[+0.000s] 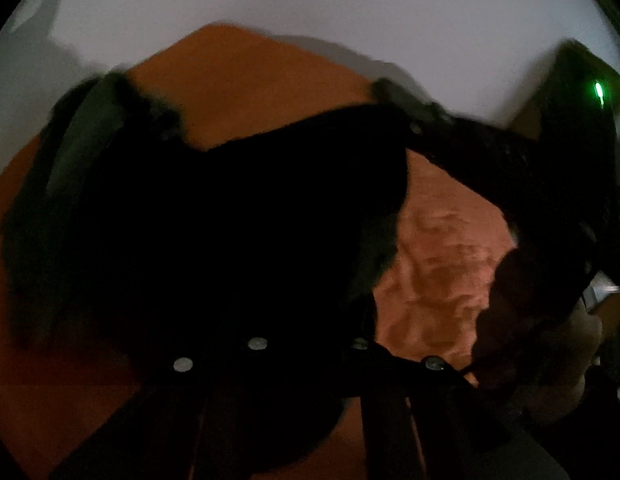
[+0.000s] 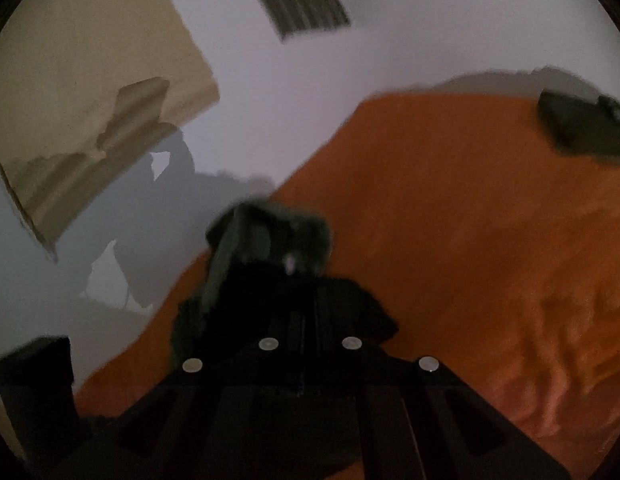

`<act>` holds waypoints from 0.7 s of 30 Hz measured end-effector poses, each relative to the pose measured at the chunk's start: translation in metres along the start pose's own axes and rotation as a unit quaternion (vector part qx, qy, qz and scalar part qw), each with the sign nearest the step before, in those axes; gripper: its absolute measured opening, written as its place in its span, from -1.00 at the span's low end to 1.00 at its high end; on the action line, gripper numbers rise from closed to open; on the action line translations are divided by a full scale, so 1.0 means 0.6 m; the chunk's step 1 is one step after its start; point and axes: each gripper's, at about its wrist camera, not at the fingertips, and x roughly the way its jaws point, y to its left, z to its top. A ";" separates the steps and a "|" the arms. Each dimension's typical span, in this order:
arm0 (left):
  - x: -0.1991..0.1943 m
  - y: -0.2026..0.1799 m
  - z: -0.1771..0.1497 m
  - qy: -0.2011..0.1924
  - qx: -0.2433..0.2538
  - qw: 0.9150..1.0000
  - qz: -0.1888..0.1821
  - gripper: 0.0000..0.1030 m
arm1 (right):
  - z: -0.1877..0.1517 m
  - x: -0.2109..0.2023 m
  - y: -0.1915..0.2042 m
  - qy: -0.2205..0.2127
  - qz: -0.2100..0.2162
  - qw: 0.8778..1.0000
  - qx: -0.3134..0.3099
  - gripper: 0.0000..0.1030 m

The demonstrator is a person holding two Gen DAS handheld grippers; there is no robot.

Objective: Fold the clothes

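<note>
While both claws hang over the orange bed (image 2: 450, 208), a dark garment (image 1: 214, 216) is lifted off the bedspread and stretched between them. In the left wrist view the cloth fills the middle and hides the fingers of the left claw (image 1: 270, 280); I cannot tell how far they stand apart, though the fabric seems to hang from just ahead of them. In the right wrist view the right claw (image 2: 306, 304) has its jaws drawn close together with a bunched wad of the same dark garment (image 2: 270, 240) pinched at the tips, over the bed's edge nearest the pale wall (image 2: 390, 40).

By my judgement the fabric is light, soft and fuzzy-edged, perhaps fleece or knit. It sags between the holds and crumples where pinched, so it will keep no shape by itself. It looks unlikely to slip, yet a thick bunch may work loose. A hem or corner, caught as a single layer, looks the best hold; the blur hides seams and sleeves.
</note>
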 end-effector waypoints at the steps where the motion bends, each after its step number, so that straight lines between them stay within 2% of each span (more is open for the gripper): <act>1: -0.009 -0.032 0.012 -0.008 0.015 1.000 -0.006 -0.90 | 0.017 -0.030 -0.006 -0.013 -0.004 1.000 0.000 -0.95; 6: -0.033 -0.199 0.047 -0.026 0.073 0.996 -0.042 -0.94 | 0.057 -0.194 -0.091 -0.072 -0.047 0.996 0.014 -0.95; 10: -0.051 -0.333 0.073 -0.039 0.117 0.990 -0.071 -0.93 | 0.082 -0.331 -0.172 -0.117 -0.086 0.989 0.031 -0.95; 13: -0.043 -0.402 0.075 -0.034 0.131 0.987 -0.088 -0.89 | 0.076 -0.435 -0.269 -0.141 -0.122 0.981 0.059 -0.95; 15: -0.023 -0.440 0.072 -0.019 0.131 0.987 -0.093 -0.69 | 0.060 -0.493 -0.341 -0.146 -0.148 0.975 0.079 -0.95; 17: -0.001 -0.474 0.066 -0.009 0.131 0.987 -0.095 -0.14 | 0.027 -0.540 -0.423 -0.137 -0.175 0.970 0.100 -0.95; 19: 0.035 -0.497 0.052 -0.008 0.126 0.988 -0.088 0.14 | -0.011 -0.565 -0.490 -0.121 -0.196 0.965 0.122 -0.95; 21: 0.082 -0.515 0.039 0.000 0.119 0.990 -0.080 0.16 | -0.060 -0.583 -0.563 -0.102 -0.217 0.959 0.152 -0.95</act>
